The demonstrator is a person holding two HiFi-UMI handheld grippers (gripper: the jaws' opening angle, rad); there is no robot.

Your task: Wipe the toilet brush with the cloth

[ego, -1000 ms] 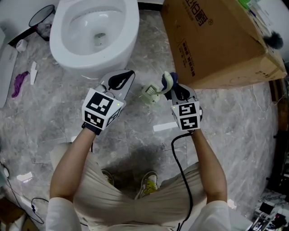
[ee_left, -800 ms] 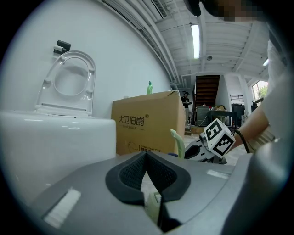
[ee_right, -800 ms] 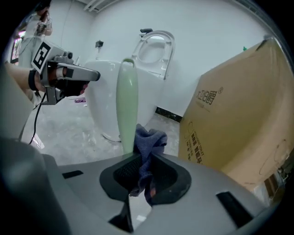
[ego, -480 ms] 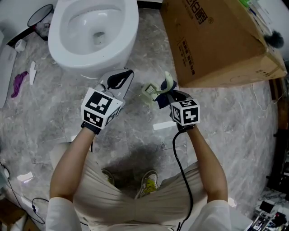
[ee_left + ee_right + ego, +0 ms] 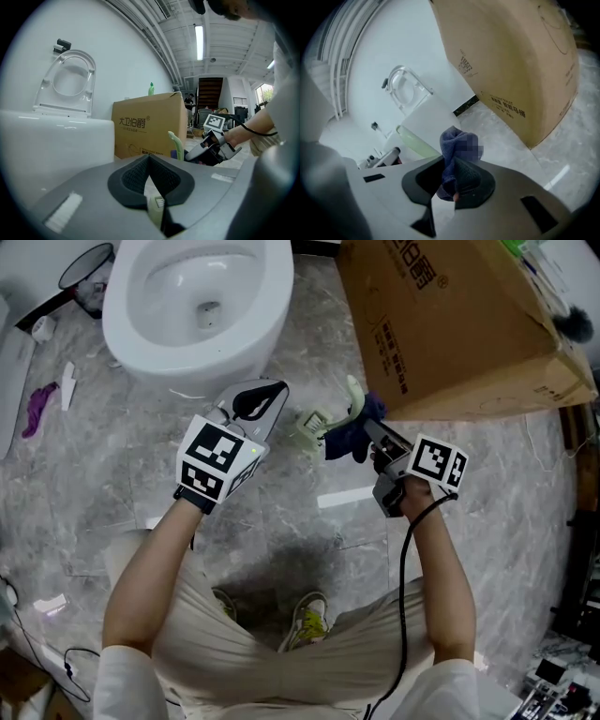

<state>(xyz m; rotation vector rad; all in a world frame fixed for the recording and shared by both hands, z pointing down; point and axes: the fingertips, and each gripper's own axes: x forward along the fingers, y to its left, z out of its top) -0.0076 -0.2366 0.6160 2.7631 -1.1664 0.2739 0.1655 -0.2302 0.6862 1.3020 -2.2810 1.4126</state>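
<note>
A pale green toilet brush (image 5: 314,429) hangs above the floor, its curved handle (image 5: 353,393) rising toward the cardboard box. My left gripper (image 5: 268,399) holds it; in the left gripper view its jaws (image 5: 150,159) are shut with a pale piece of the brush (image 5: 155,211) pinched below them, and the handle (image 5: 175,143) stands beyond. My right gripper (image 5: 371,435) is shut on a dark blue cloth (image 5: 349,440), which lies against the brush handle. In the right gripper view the cloth (image 5: 453,140) bulges out of the shut jaws (image 5: 452,166), with the green handle (image 5: 415,140) just behind it.
A white toilet (image 5: 197,306) stands at the upper left, and a big cardboard box (image 5: 450,324) at the upper right. A white strip (image 5: 345,498), a purple scrap (image 5: 39,409) and other litter lie on the marble floor. The person's shoes (image 5: 309,615) are below the grippers.
My right gripper has rolled over, so its marker cube has swung out to the right, and the cloth has shifted along the brush handle. The left gripper has kept still.
</note>
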